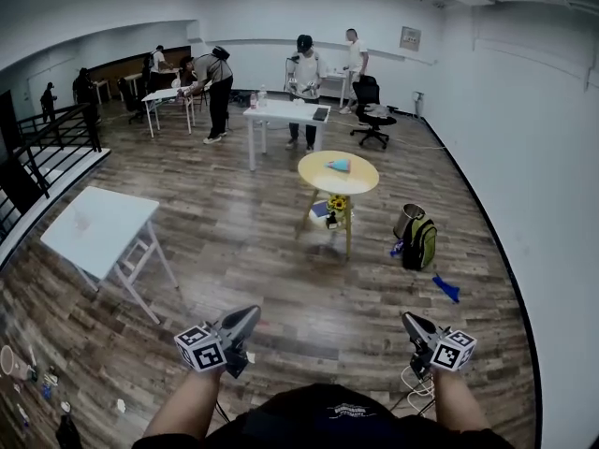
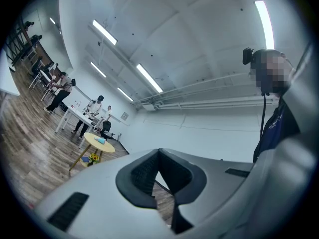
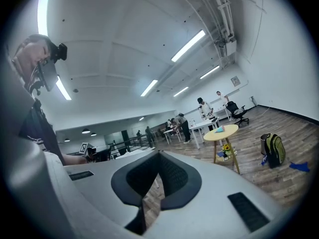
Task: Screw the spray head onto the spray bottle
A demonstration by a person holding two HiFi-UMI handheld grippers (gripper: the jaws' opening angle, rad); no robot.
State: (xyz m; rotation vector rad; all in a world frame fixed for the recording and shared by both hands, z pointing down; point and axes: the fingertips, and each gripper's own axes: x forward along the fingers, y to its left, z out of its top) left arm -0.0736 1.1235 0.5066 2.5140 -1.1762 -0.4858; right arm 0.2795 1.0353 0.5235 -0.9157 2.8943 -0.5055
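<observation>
1. Wood-plank floor (image 1: pixel 281 279) fills the head view. The left gripper (image 1: pixel 249 317) and the right gripper (image 1: pixel 411 323) are held low in front of the person, both pointing out across the room. No spray bottle or spray head can be made out anywhere. A round yellow table (image 1: pixel 360 181) stands well ahead, roughly between the two grippers, so neither hand is clearly nearer. A small teal thing (image 1: pixel 339 165) lies on it (too small to name).
2. Left gripper view: the jaws are closed together with nothing between the pads. The table sits far off to the left, well apart.
3. Right gripper view: the jaws are likewise pressed together and empty, and the table lies ahead to the right. By my judgement, screwing cannot begin until bottle and head are found and approached.
</observation>
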